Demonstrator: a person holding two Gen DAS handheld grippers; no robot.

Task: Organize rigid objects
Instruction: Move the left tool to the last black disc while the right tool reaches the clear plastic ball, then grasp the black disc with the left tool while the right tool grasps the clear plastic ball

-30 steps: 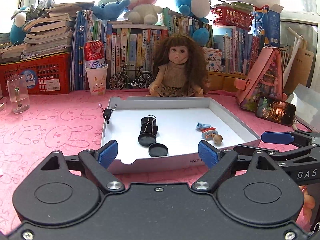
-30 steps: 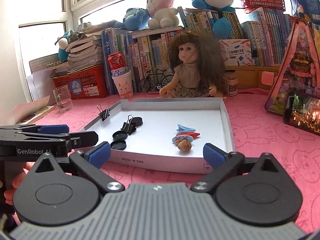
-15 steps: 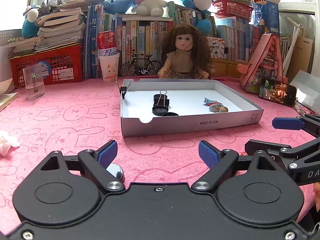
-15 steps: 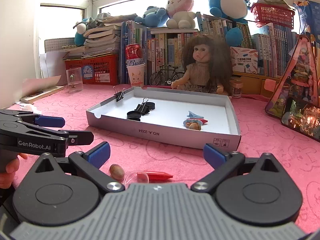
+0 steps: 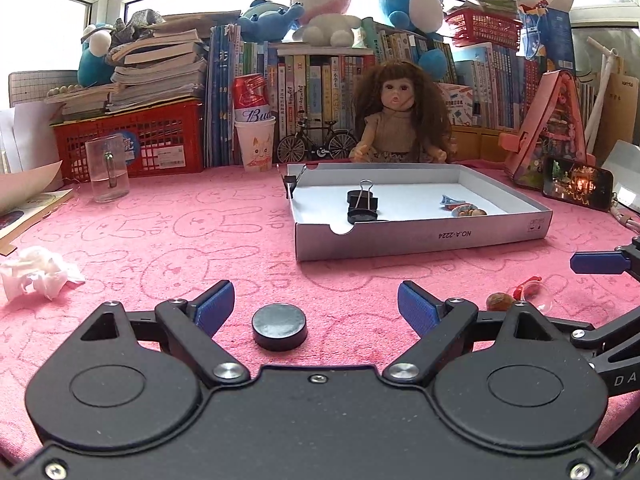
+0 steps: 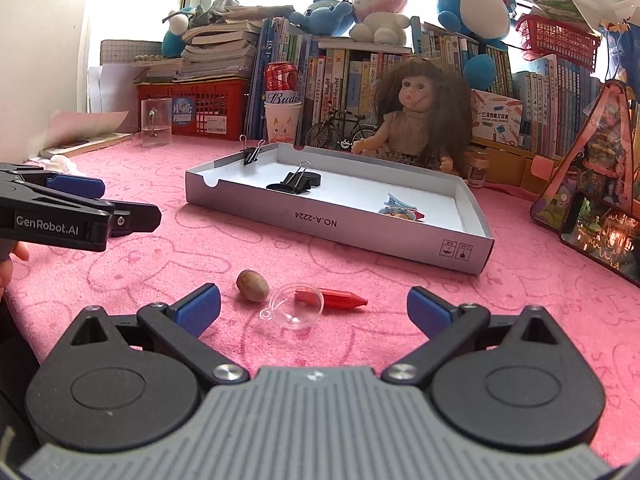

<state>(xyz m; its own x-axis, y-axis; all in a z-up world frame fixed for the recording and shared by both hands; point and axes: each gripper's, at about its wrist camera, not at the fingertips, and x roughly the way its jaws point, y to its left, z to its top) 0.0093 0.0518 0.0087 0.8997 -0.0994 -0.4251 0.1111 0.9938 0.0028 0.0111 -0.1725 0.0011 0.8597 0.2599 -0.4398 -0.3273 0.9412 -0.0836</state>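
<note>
A white cardboard tray (image 5: 420, 236) (image 6: 332, 226) lies on the pink cloth and holds black binder clips (image 5: 362, 200) (image 6: 298, 182), black caps and small hair clips (image 5: 454, 201) (image 6: 398, 204). My left gripper (image 5: 316, 307) is open and empty, low over the cloth, with a black round cap (image 5: 279, 326) lying between its fingers. My right gripper (image 6: 312, 307) is open and empty, with a brown nut (image 6: 252, 285), a clear plastic ball (image 6: 296, 307) and a red clip (image 6: 340, 299) lying between its fingers on the cloth.
A doll (image 5: 400, 120), toy bicycle (image 5: 316, 146), paper cup with a can (image 5: 254, 142), glass mug (image 5: 107, 168), red crate (image 5: 132, 140) and books stand behind the tray. A crumpled tissue (image 5: 36, 274) lies left. A phone (image 5: 576, 184) and pink toy house (image 5: 556, 120) stand right.
Both grippers have pulled back from the tray and dropped low over the cloth. The black cap, nut, clear ball and red clip have come into view between the fingers.
</note>
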